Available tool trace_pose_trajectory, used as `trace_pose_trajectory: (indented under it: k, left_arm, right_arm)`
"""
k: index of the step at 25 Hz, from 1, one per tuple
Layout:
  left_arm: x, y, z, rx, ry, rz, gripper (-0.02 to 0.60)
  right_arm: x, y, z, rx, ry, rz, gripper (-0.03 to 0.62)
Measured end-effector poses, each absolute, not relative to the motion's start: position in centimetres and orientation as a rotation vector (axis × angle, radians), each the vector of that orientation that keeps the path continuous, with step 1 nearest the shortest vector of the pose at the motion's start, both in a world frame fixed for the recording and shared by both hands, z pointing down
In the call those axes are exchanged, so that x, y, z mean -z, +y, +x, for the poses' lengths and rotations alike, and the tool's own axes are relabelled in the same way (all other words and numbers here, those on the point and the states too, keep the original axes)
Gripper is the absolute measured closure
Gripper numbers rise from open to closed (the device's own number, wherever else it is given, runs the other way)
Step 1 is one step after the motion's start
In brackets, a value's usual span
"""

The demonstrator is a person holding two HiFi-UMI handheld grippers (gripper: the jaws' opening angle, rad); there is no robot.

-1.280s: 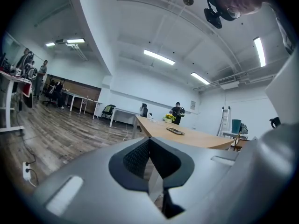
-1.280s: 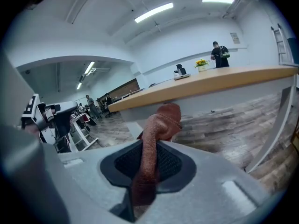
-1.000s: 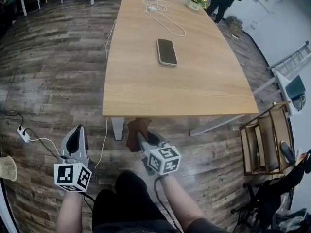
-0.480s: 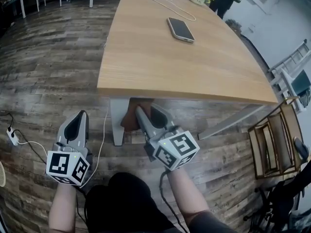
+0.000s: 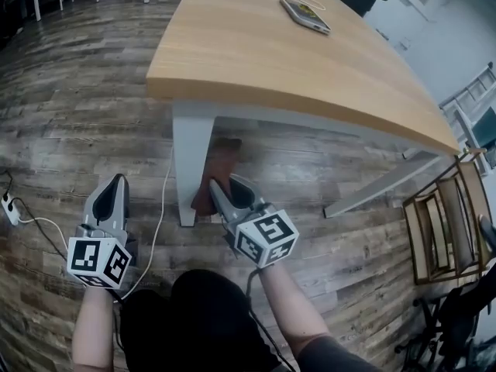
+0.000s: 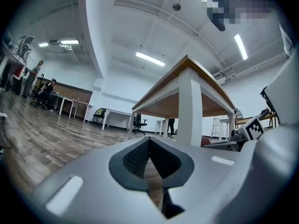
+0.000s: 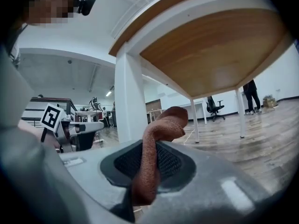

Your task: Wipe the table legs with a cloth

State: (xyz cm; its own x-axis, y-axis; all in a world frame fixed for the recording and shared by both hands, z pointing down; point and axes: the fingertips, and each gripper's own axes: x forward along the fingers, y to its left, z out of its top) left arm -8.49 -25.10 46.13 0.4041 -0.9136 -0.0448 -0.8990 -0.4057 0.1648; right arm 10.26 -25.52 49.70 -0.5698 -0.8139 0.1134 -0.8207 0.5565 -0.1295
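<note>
Where the cloth sits: the brown cloth (image 7: 156,148) is clamped in the right tool (image 7: 147,169). Its free end stands up past the tips, just beside the white counter leg (image 5: 190,157) (whether it touches the leg, I cannot tell).
Left tool: the left tool (image 6: 149,160) has its jaws together on nothing and is held low, to the left of the leg and apart from it.
Slip risk: only a narrow, twisted fold is pinched, so dragging it along the leg could pull it out of the clamp.
Poor contact: bunched like a rope, the cloth would likely meet the leg with little surface and leave whole faces unwiped.
Knock risk: little cloth reaches past the tips, so the hard tool could scrape the leg, or strike the counter's underside on an upward stroke.
Cable: a white cable (image 5: 160,227) trails on the floor near the leg's foot, and a low pass might snag it.
</note>
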Motion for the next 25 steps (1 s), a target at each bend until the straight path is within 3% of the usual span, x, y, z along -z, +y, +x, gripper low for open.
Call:
trace_pose_trajectory:
  k: [19, 25]
  left_arm:
    - [-60.8, -26.6, -11.0, 0.093, -1.597, 2.435, 0.563]
    - [-63.8, -26.5, -10.7, 0.053, -1.573, 2.426, 0.563]
  right_arm:
    - [-75.8, -26.5, 9.8, -0.606, -2.419, 1.284, 0.530]
    - [-83.2, -26.2, 10.0, -0.877, -2.302, 1.324, 0.530]
